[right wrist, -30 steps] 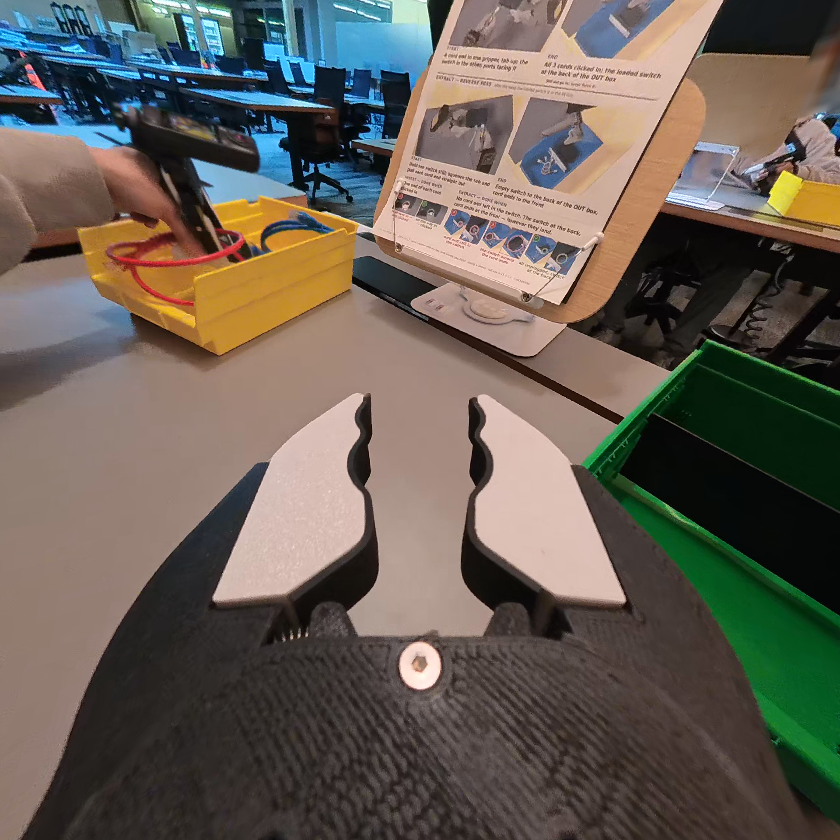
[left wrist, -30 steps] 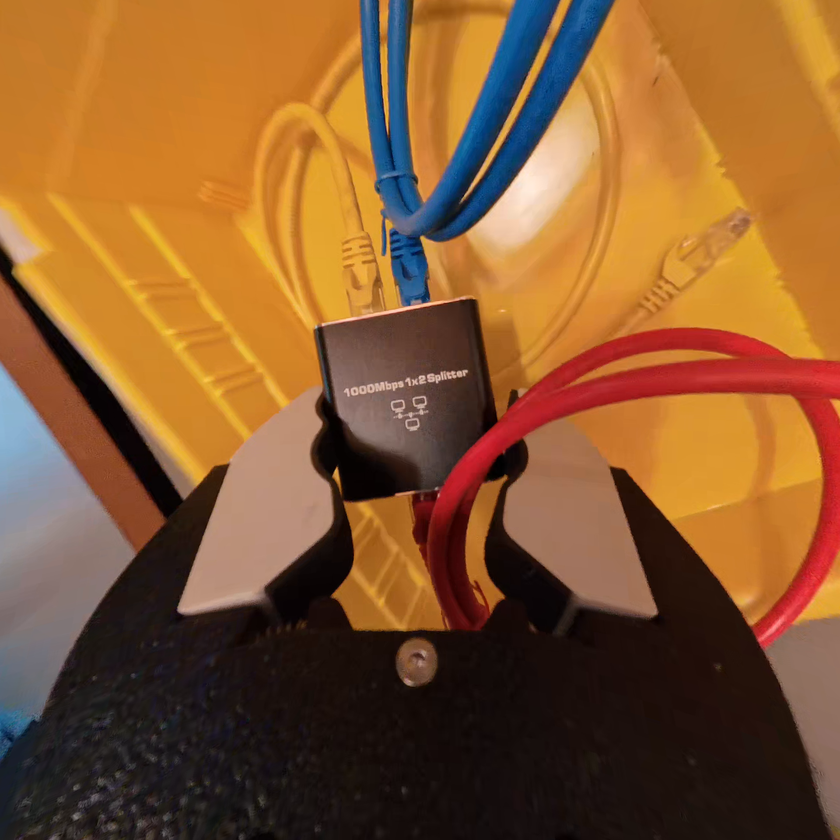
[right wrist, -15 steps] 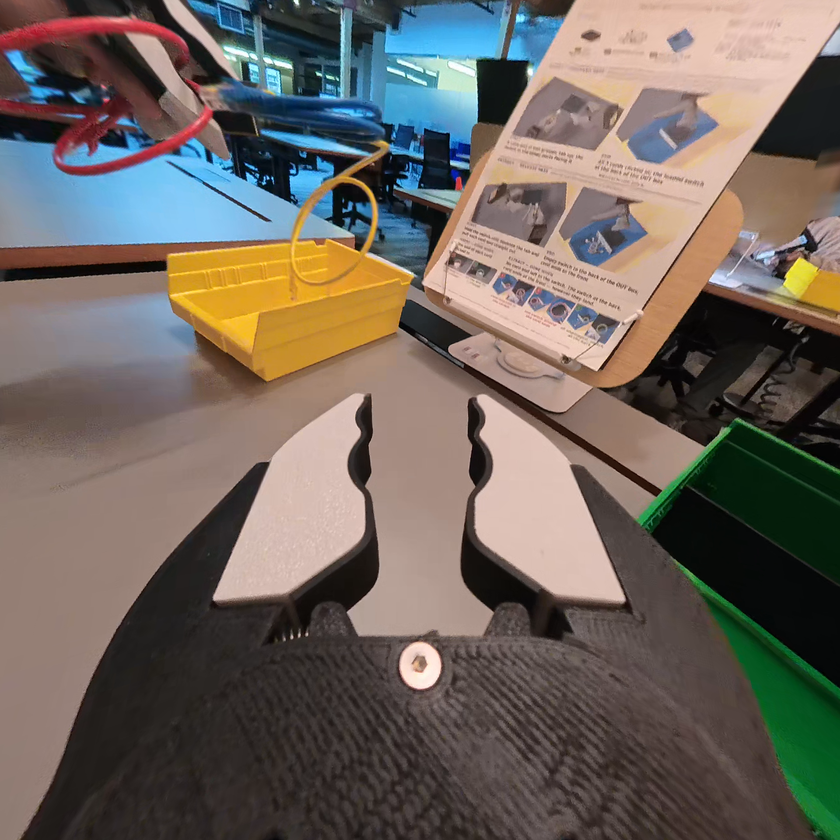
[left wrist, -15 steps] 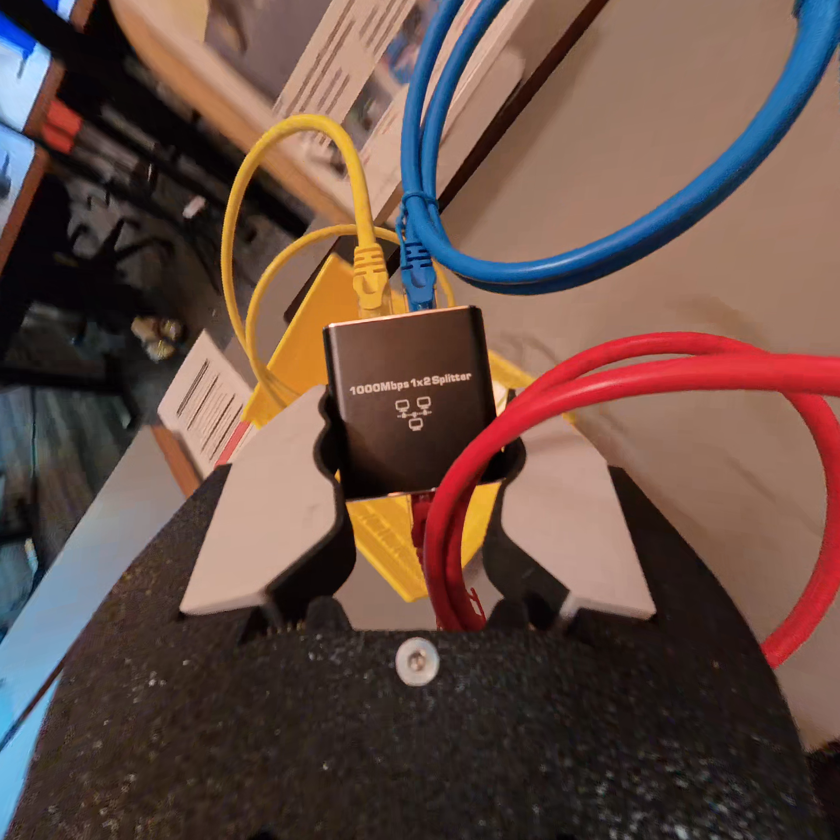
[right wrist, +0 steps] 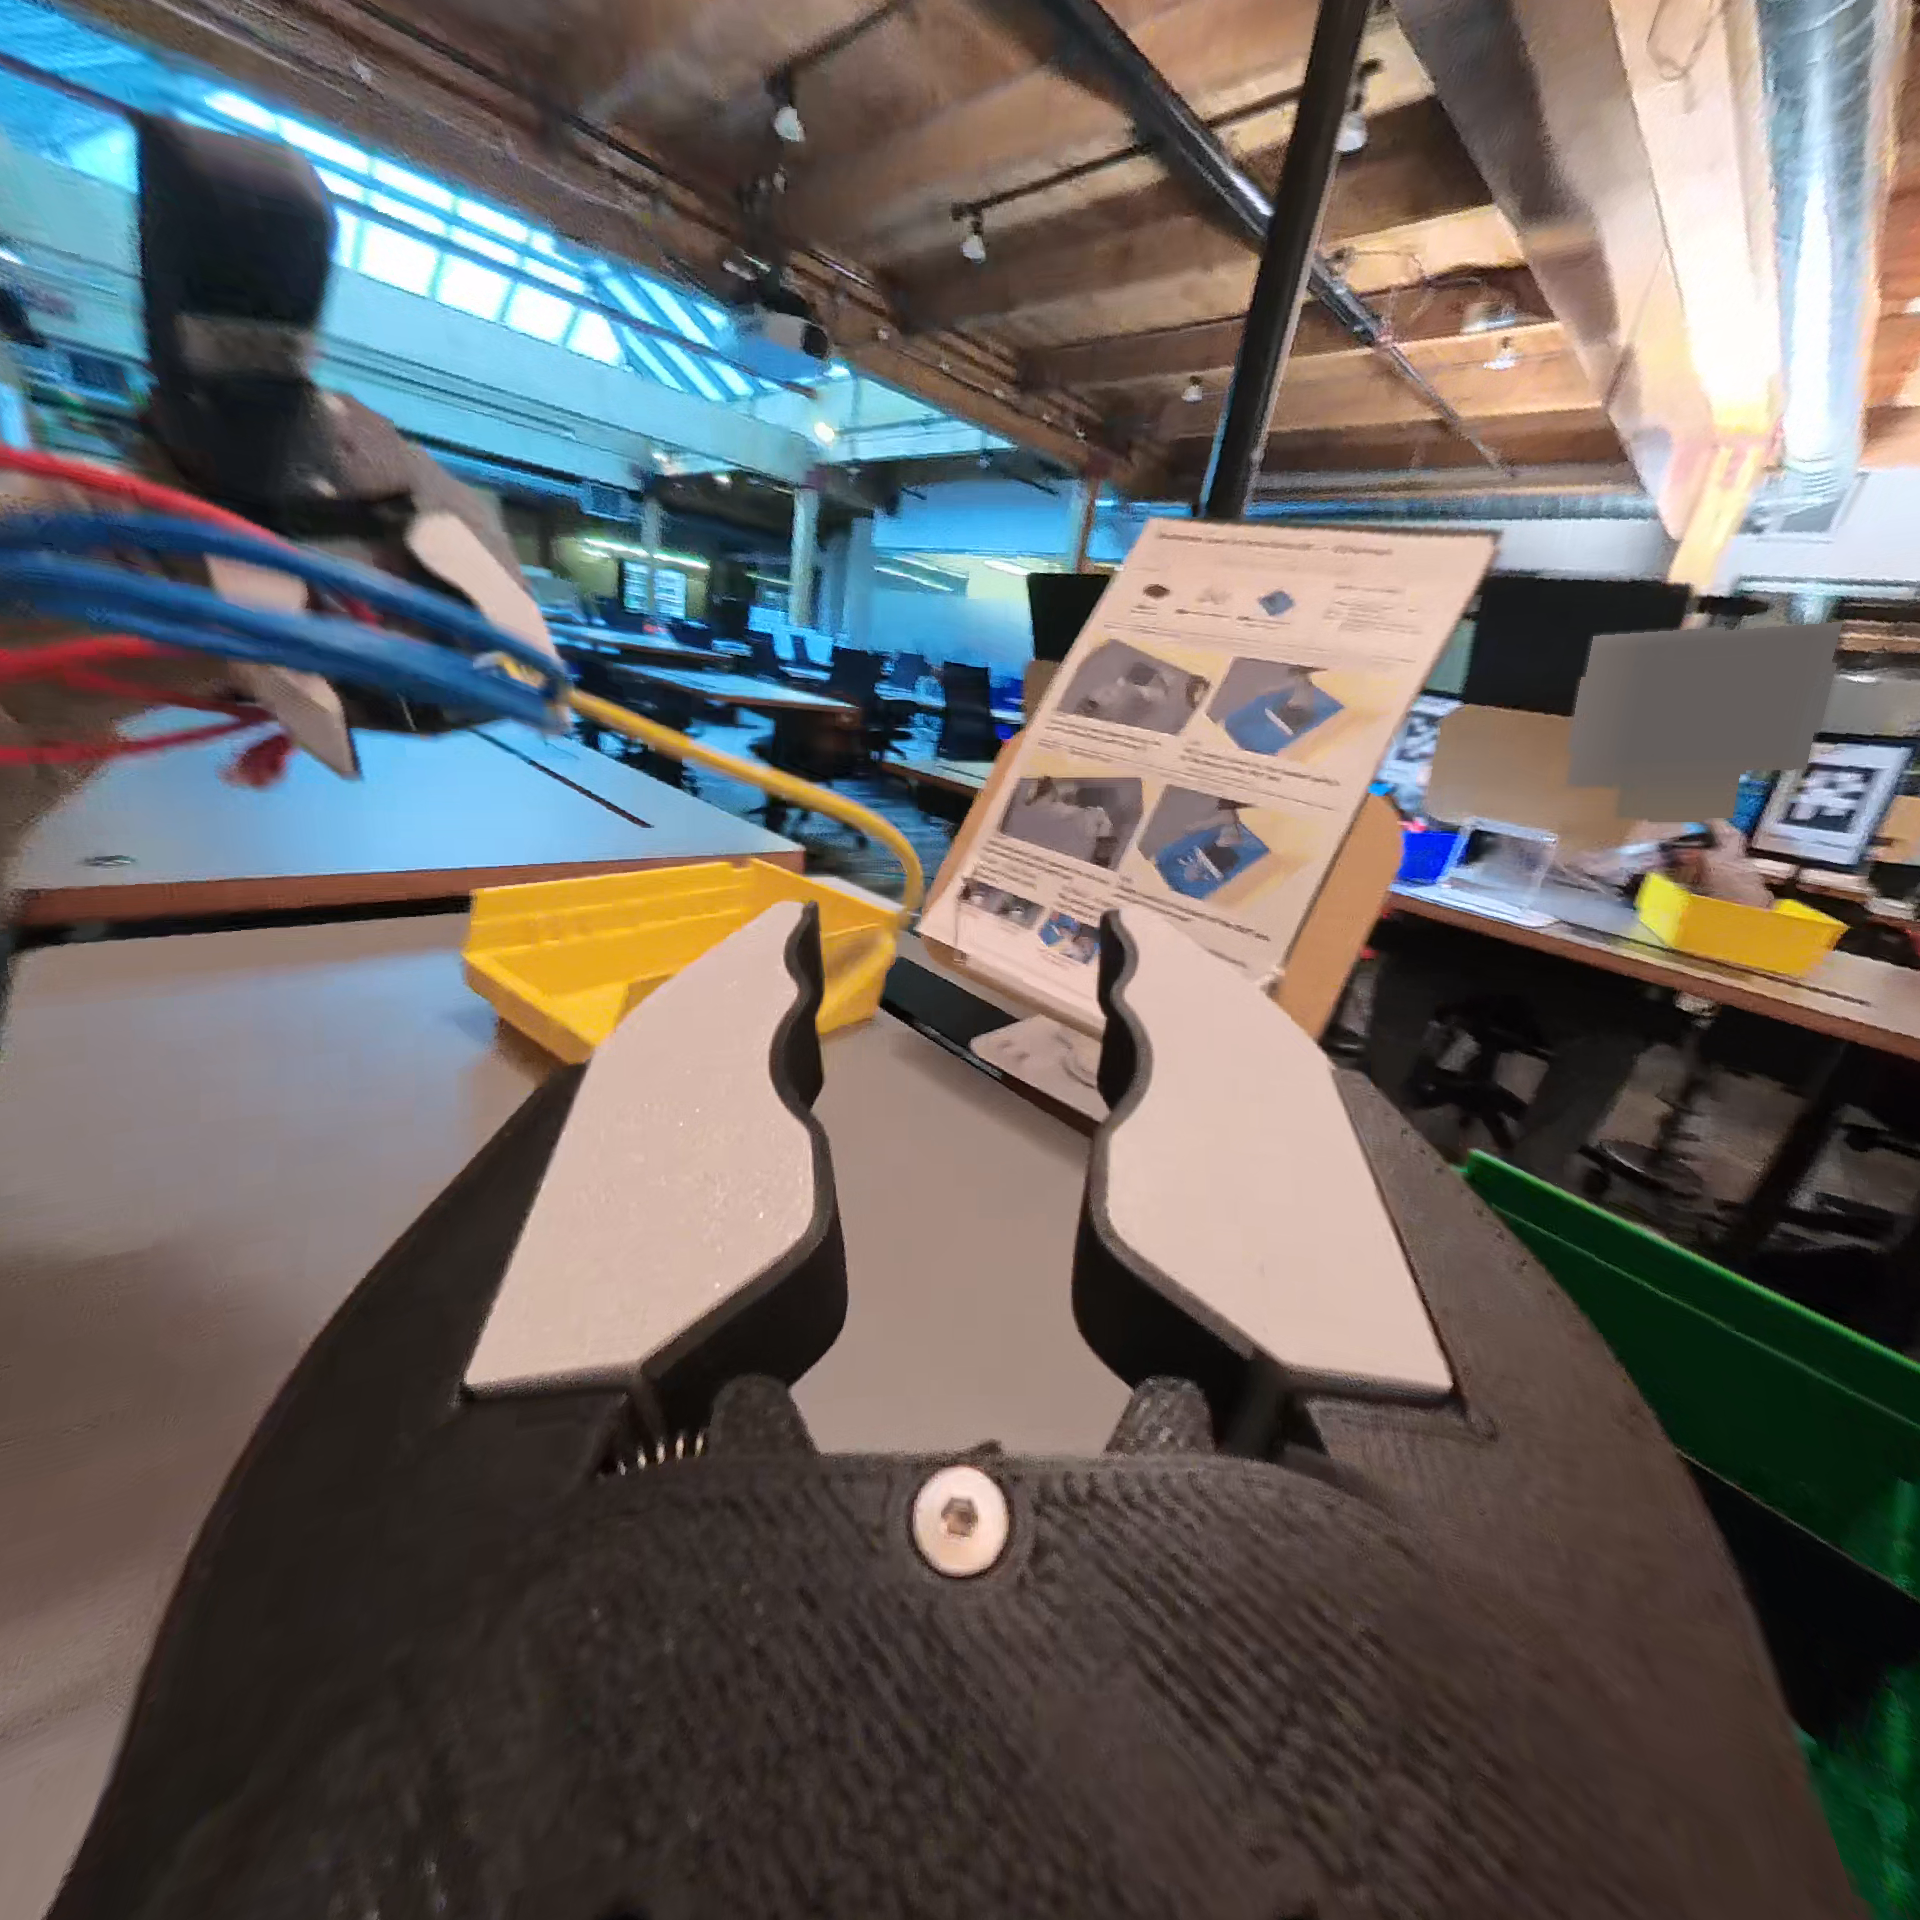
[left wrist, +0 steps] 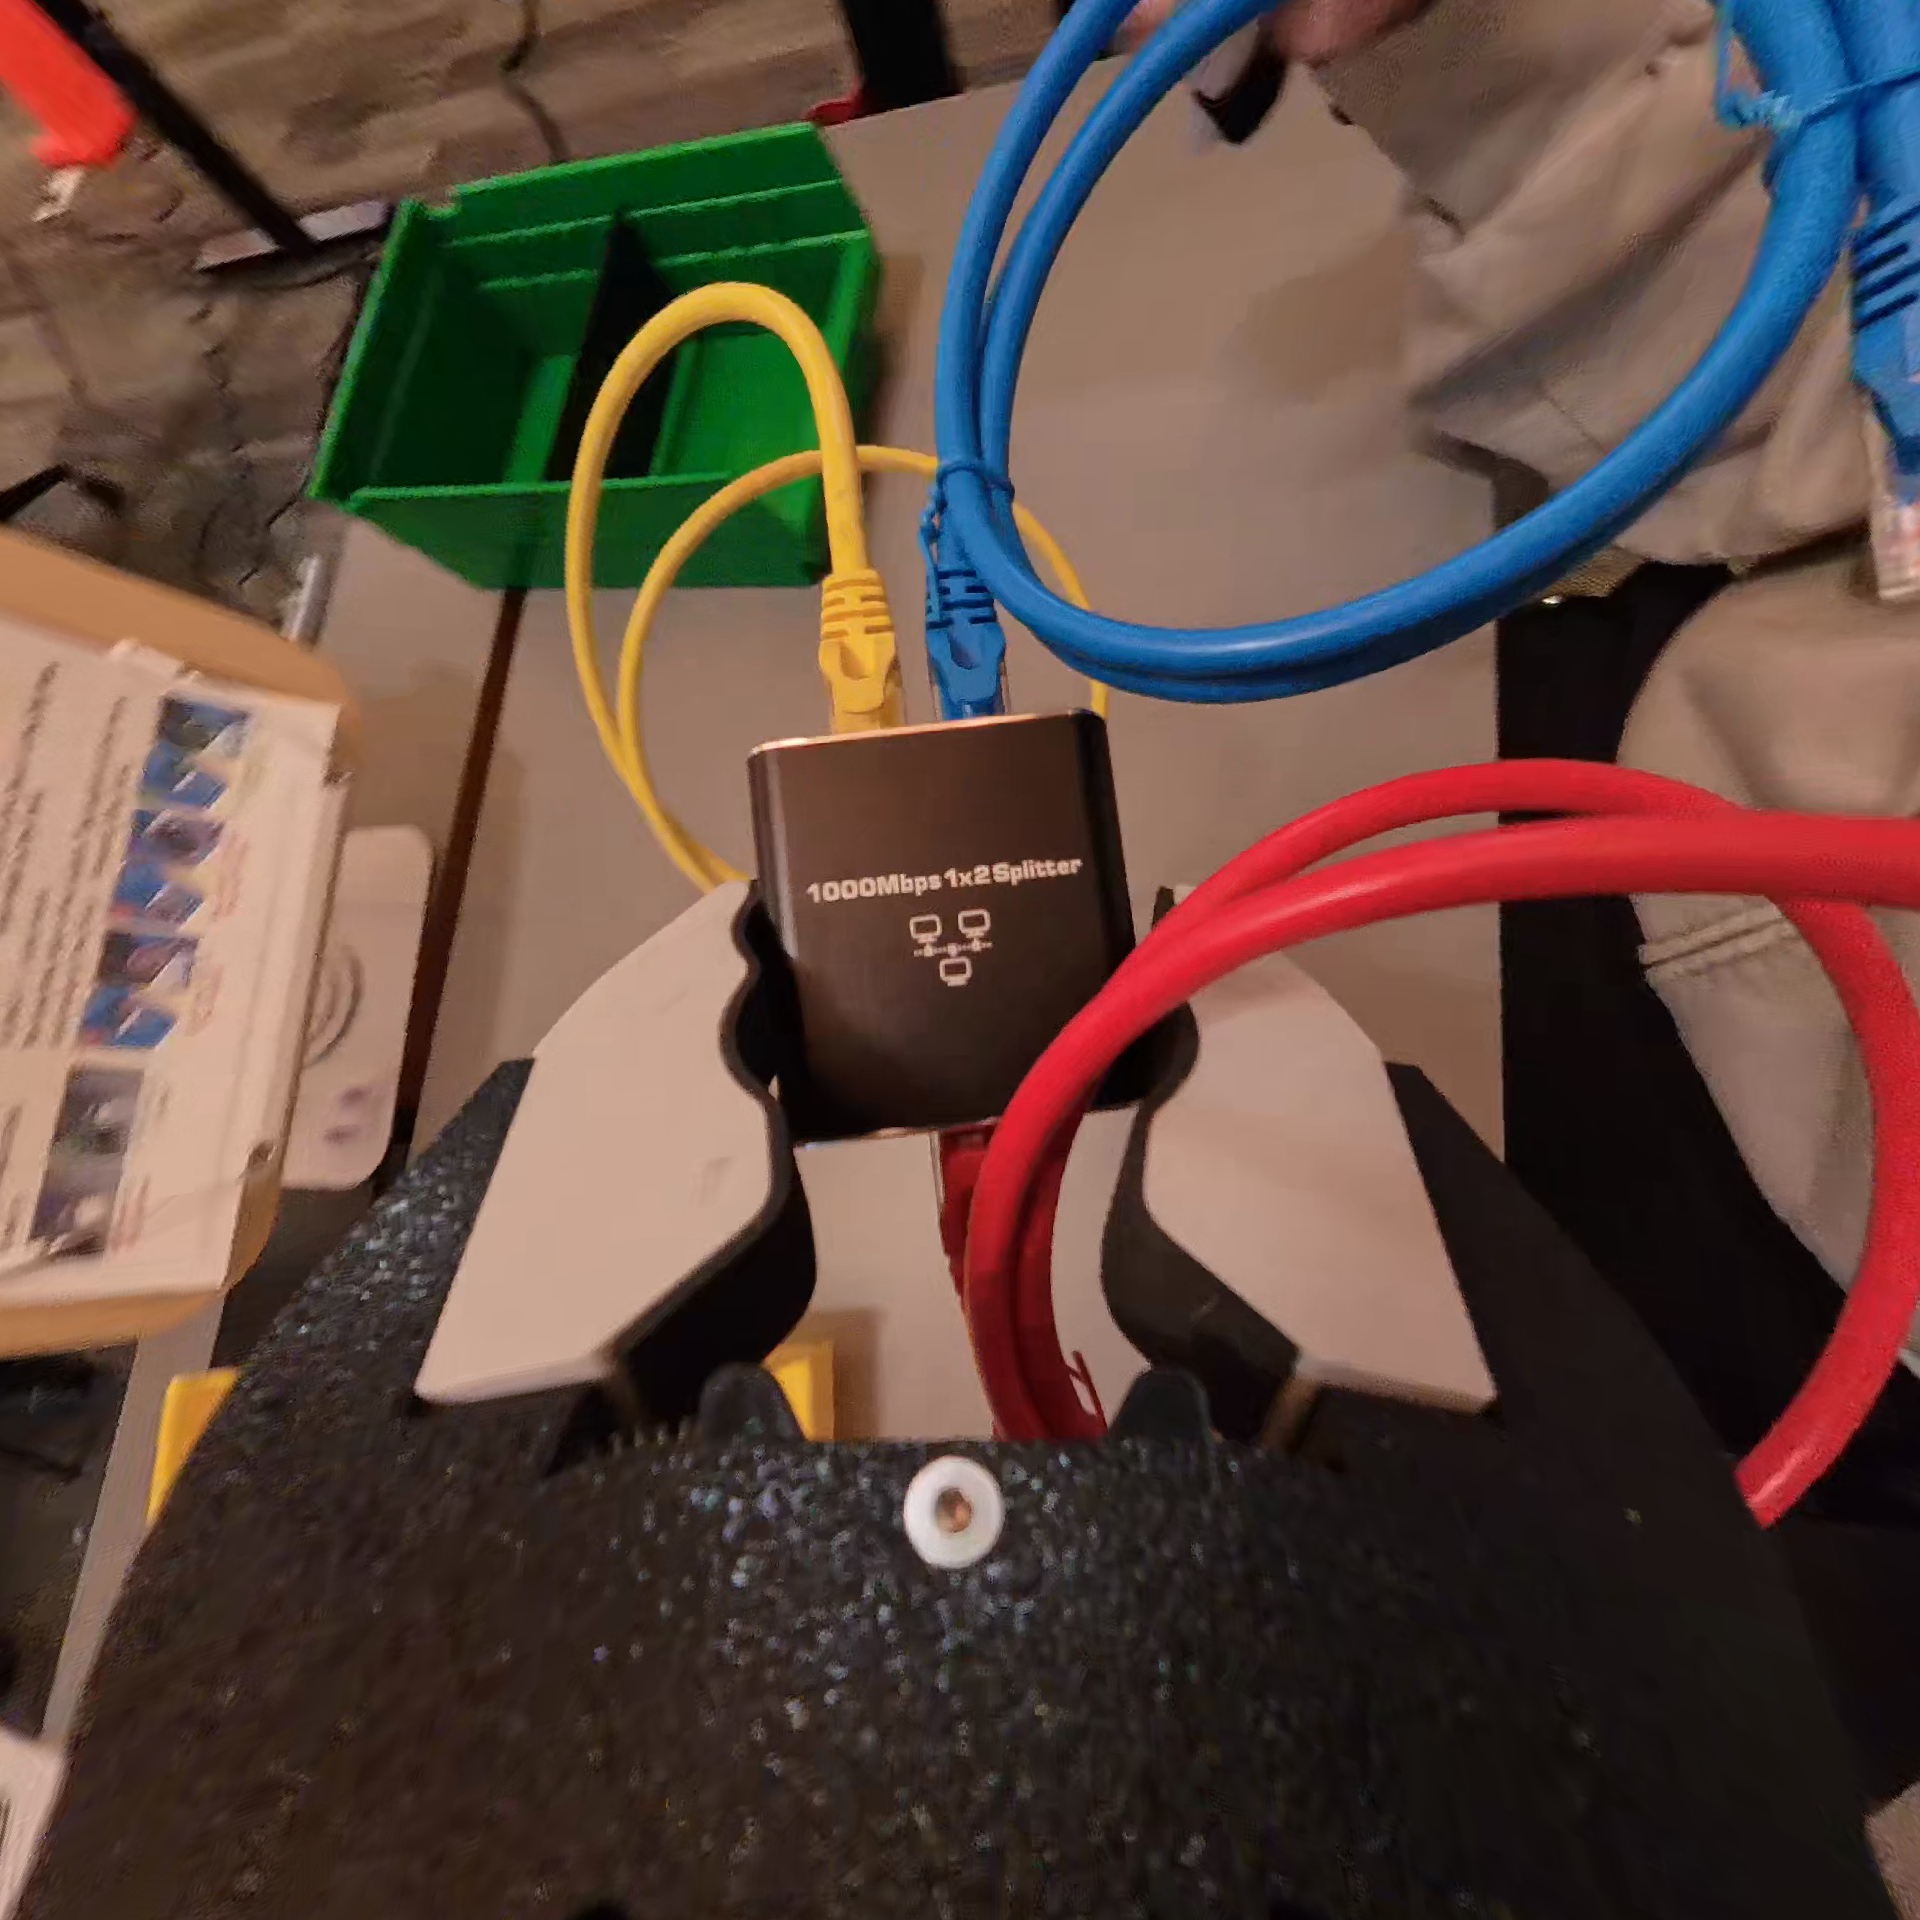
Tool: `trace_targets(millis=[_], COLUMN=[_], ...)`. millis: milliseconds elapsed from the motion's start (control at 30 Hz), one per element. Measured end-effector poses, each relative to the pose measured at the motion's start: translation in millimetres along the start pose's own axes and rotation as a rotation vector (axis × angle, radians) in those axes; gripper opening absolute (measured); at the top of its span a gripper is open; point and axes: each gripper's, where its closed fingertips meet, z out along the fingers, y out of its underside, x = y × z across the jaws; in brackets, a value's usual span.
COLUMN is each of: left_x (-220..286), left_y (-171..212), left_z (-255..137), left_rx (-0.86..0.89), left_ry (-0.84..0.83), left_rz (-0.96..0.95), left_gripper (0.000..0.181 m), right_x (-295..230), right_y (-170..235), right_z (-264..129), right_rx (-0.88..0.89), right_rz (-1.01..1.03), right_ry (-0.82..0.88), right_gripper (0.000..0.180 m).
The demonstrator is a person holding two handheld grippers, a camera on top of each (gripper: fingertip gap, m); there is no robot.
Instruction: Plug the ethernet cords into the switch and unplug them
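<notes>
— Any writing on it?
— White lettering and a small network icon on the black switch [left wrist: 940, 914].
— Where is it?
— Your left gripper [left wrist: 951, 997] is clamped on it; yellow cord [left wrist: 852, 644] and blue cord [left wrist: 966, 634] plugged ahead, red cord [left wrist: 1049, 1143] behind. Your right gripper [right wrist: 956, 987] is spread, empty.

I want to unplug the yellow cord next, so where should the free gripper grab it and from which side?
Grip the yellow cord by its ribbed boot where it enters the switch, not the loop. The right gripper is open and empty; come from the outer side, away from the blue cord, then pull straight out.
</notes>
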Motion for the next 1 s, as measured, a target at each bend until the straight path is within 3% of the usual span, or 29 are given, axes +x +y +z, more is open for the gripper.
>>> trace_targets(millis=[200, 267, 333, 400, 567, 833, 1000], left_x=[42, 53, 59, 63, 63, 43, 39], left_y=[-3, -4, -4, -4, -2, 10, 22], left_z=[52, 68, 82, 95, 119, 115, 111], left_rx=[-0.034, -0.039, -0.052, -0.051, -0.039, -0.025, -0.074], left_ry=[0.108, 0.149, 0.186, 0.217, 0.213, 0.136, 0.125], left_rz=[0.225, 0.271, 0.282, 0.283, 0.294, 0.265, 0.320], left_gripper=[0.067, 0.067, 0.066, 0.066, 0.066, 0.065, 0.065], right_x=[-43, -61, -70, -82, -103, -114, -129], right_y=[4, 1, 1, 16, 69, 93, 106], right_z=[12, 21, 31, 38, 54, 70, 64], right_rx=[-0.173, -0.250, -0.332, -0.461, -0.715, -0.680, -0.768], right_rz=[0.156, 0.227, 0.250, 0.261, 0.371, 0.557, 0.528], right_ry=[-0.245, -0.364, -0.446, -0.565, -0.749, -0.887, -1.041], right_gripper=[0.065, 0.051, 0.049, 0.047, 0.065, 0.032, 0.021])
